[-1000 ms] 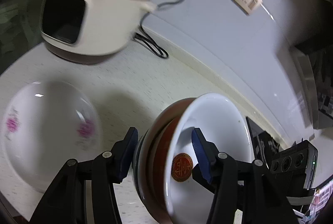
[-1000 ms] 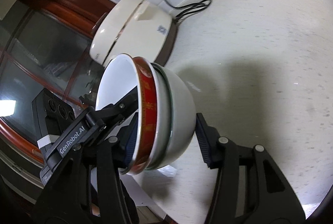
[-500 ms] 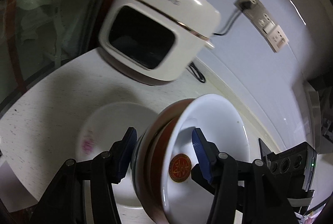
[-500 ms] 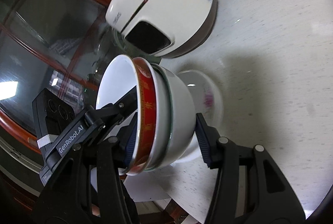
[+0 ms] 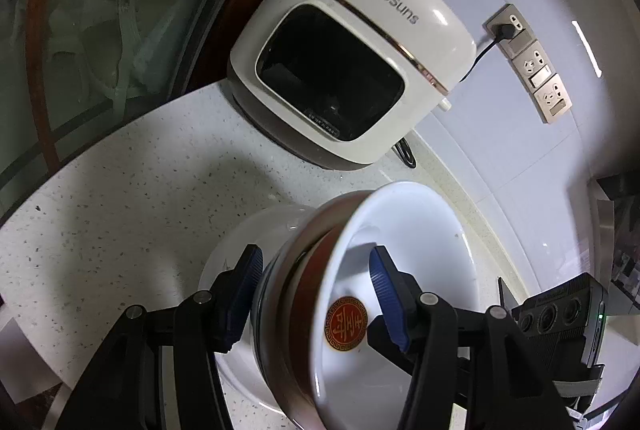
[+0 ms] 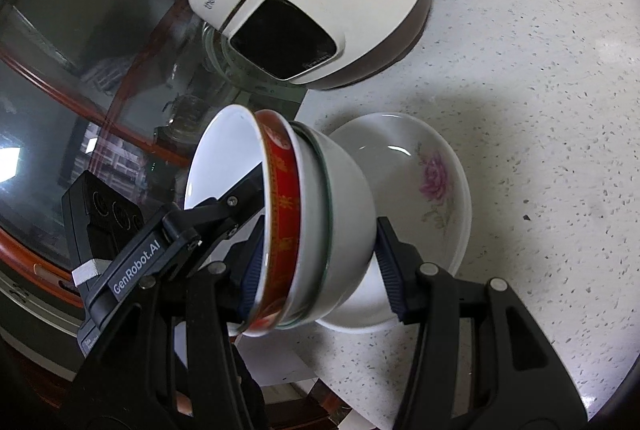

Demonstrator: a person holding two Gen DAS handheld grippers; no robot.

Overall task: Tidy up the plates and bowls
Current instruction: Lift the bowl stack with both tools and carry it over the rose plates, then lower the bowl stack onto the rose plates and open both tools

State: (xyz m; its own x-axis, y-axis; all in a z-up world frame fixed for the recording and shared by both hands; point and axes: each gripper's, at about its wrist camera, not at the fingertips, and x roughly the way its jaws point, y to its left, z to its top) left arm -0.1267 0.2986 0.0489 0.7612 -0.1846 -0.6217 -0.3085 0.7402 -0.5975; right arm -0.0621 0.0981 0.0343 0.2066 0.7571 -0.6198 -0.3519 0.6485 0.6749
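A stack of nested bowls is held tilted on its side: an innermost bowl with a white inside, a red band and a red medallion, then a glass one and a white one. My left gripper is shut on the stack's wall, one blue pad inside and one outside. From the opposite side my right gripper is shut on it too, one pad on the white bowl's outside, the other inside the rim. Just beneath the stack, a white plate with a pink flower lies on the speckled counter.
A white rice cooker stands close behind the plate, its black cord running to a wall socket. A glass cabinet door with a wooden frame borders the counter on one side. Open counter stretches away beyond the plate.
Both grippers have carried the tilted stack across the counter toward the rice cooker. The flower plate, earlier off to one side, now lies directly under the stack.
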